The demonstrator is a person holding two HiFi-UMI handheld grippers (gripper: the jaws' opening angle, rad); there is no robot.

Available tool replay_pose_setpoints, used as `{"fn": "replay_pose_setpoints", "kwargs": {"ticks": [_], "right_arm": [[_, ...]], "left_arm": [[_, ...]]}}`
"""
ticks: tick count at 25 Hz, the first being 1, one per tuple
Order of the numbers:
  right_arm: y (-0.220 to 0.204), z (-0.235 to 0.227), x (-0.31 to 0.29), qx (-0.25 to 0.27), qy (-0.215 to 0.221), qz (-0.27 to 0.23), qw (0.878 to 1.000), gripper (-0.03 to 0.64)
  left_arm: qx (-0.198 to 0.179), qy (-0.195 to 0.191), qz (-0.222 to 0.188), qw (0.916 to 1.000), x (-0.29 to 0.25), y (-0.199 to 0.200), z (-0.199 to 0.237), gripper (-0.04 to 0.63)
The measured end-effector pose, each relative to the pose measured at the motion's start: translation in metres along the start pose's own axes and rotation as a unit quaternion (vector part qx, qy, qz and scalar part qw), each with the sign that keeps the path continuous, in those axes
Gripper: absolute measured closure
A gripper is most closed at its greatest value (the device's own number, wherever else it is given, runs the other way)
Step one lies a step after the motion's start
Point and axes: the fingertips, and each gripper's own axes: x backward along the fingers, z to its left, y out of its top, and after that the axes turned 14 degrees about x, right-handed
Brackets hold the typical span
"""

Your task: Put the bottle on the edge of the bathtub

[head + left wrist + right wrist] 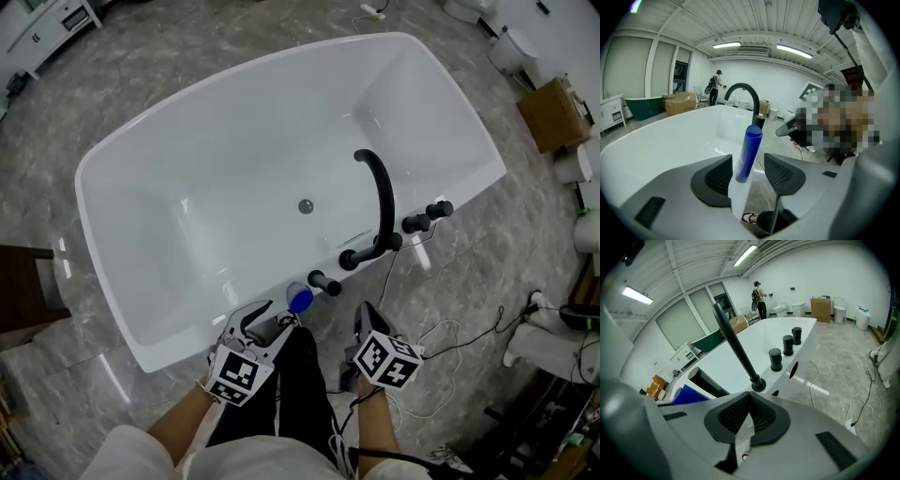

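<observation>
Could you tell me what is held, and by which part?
The left gripper holds the bottle by its white body below the blue cap; right gripper empty.

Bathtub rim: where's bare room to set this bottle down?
Free: on the white bathtub, the near rim left of the blue-capped bottle, which sits between the left gripper jaws, and the whole far rim. Crowded: to the bottle's right stand the black hand shower, curved black faucet and two black knobs.

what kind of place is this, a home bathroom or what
Likely a showroom or warehouse, not a home: the white bathtub stands alone on a wide stone-look floor, with cardboard boxes and a green tub nearby.
</observation>
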Motion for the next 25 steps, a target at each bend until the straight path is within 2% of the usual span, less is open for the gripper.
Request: {"fn": "replay_pose_setpoints", "kwargs": {"ticks": [11, 18, 25], "right_arm": [[0.041, 0.014, 0.021, 0.009, -0.006, -0.031, 0.999, 0.591], [0.08, 0.029, 0.039, 0.03, -0.002, -0.066, 0.997, 0.591], [0.125, 0.058, 0.056, 0.042, 0.011, -0.109, 0.993, 0.591]], "left_arm": [[0.054, 0.036, -0.059, 0.9962, 0.052, 0.055, 0.021, 0.383], [0.118, 0.091, -0.116, 0.982, 0.083, 0.093, 0.055, 0.421], [0.127, 0.137, -0.171, 0.9673, 0.123, 0.137, 0.077, 0.47]]}}
